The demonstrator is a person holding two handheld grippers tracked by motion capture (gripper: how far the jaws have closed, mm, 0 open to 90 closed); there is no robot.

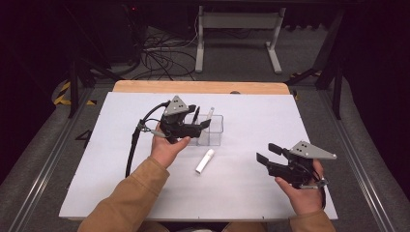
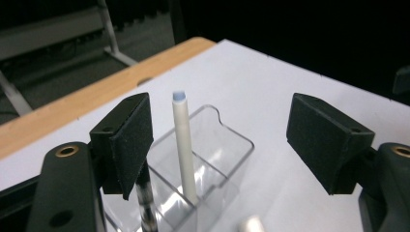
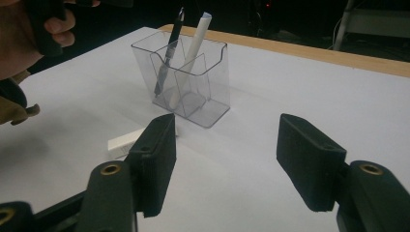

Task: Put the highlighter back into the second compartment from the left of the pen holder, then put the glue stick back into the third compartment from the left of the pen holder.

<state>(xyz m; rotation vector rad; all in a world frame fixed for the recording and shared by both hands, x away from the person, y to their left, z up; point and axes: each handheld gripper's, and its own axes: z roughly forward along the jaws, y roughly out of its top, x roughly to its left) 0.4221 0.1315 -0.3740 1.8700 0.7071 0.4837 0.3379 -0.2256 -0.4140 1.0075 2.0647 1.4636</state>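
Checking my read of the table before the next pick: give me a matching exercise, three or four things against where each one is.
Things:
1. white pen
2. dark pen
3. white cap
4. right tongs

Places:
A. lying flat on the white table cover
B. standing in the clear holder, beside the dark pen
C. open above the table, nothing between them
D. standing in the clear holder, on the person's left

Pairs: 1-B, 2-D, 3-A, 4-C

The high view is looking forward and down from above the person's side, taking in the whole white table (image 1: 251,121) from well back. The left gripper view is sitting close above the clear pen holder (image 2: 212,145), facing the table's far wooden edge. The right gripper view is looking low across the tabletop from farther off, sharing that clear pen holder (image 3: 193,82) with both others.
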